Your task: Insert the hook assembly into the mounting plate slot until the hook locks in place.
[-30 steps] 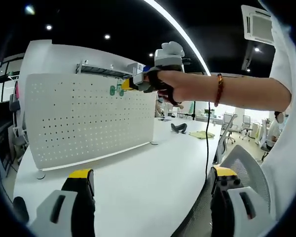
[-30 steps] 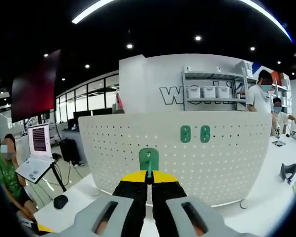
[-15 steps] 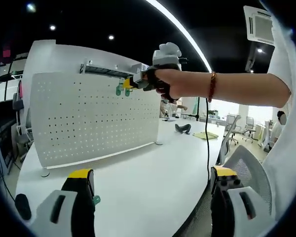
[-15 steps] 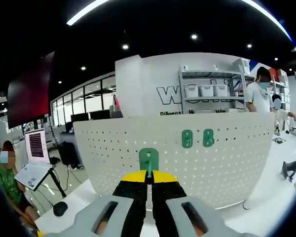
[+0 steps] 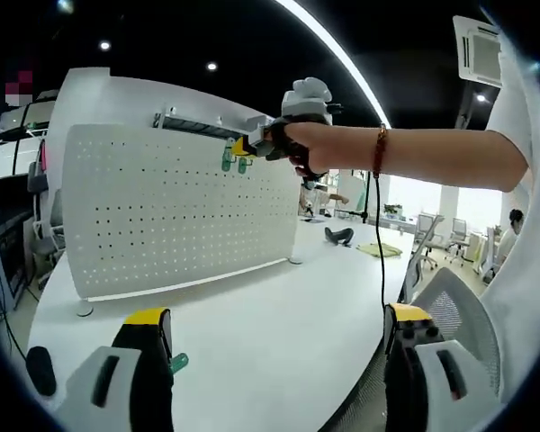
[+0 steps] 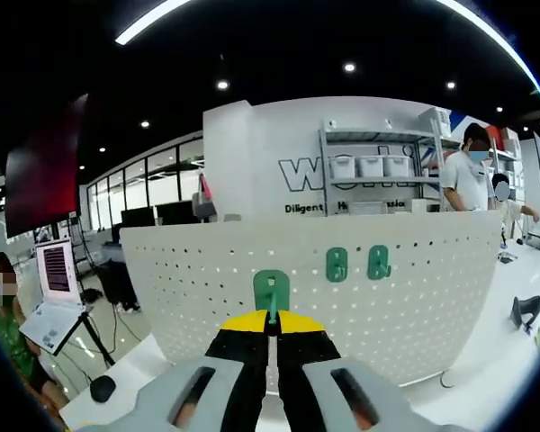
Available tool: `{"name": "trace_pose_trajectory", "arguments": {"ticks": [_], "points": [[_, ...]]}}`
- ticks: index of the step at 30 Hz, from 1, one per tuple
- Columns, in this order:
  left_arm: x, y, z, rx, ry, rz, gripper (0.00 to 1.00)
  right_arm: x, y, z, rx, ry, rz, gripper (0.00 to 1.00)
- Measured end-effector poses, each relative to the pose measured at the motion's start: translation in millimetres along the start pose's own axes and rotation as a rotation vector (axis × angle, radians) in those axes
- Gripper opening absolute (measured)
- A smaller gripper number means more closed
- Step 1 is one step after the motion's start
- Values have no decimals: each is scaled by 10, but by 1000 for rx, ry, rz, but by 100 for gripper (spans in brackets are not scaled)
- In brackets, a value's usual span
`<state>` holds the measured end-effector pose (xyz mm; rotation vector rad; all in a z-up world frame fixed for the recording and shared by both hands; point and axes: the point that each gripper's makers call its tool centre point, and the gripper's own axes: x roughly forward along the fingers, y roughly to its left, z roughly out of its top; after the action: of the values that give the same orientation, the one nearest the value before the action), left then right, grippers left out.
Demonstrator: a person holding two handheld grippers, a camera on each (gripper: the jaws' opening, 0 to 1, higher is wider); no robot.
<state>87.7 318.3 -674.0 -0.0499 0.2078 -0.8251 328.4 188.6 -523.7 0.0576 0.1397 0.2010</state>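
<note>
The white pegboard mounting plate [image 5: 171, 216] stands upright on the white table [image 5: 270, 315], with two green hooks [image 6: 337, 264] [image 6: 378, 262] hung high on it. My right gripper [image 6: 272, 322] is shut on a green hook assembly [image 6: 271, 290], held upright in front of the board, left of and below the hung hooks. In the left gripper view a hand holds that right gripper [image 5: 252, 147] beside the two hung hooks [image 5: 233, 161], near the board's top edge. My left gripper [image 5: 279, 317] stays wide open above the table. A loose green hook [image 5: 178, 363] lies by its left jaw.
A black object [image 5: 337, 236] and a yellowish sheet [image 5: 378, 248] lie further along the table. A grey mesh chair [image 5: 450, 297] stands at the table's right edge; a cable [image 5: 379, 243] hangs from the arm. Beyond the board are a laptop [image 6: 49, 301], a shelf with bins [image 6: 373, 166] and people [image 6: 472, 175].
The right gripper with its hook has come closer to the pegboard and the hung hooks. The left view has shifted, bringing the loose green hook into sight.
</note>
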Motion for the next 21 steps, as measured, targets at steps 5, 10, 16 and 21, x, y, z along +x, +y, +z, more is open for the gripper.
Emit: {"name": "trace_pose_trajectory", "arguments": {"ticks": [5,10,16,21], "points": [[31,34,5,0,1,-5,100,99,-11,-8,-7,10,-7,1],[63,82,7,-5,-1,-6,100,199,-53,-4,-5,19,-19,1],[92,128,9,-18,-3,-12,100,298,-58,17,-10,15,-25,1],[118,174,29,-23,-9,-10,100,377,-57,-1,-12,22,-30,1]]}}
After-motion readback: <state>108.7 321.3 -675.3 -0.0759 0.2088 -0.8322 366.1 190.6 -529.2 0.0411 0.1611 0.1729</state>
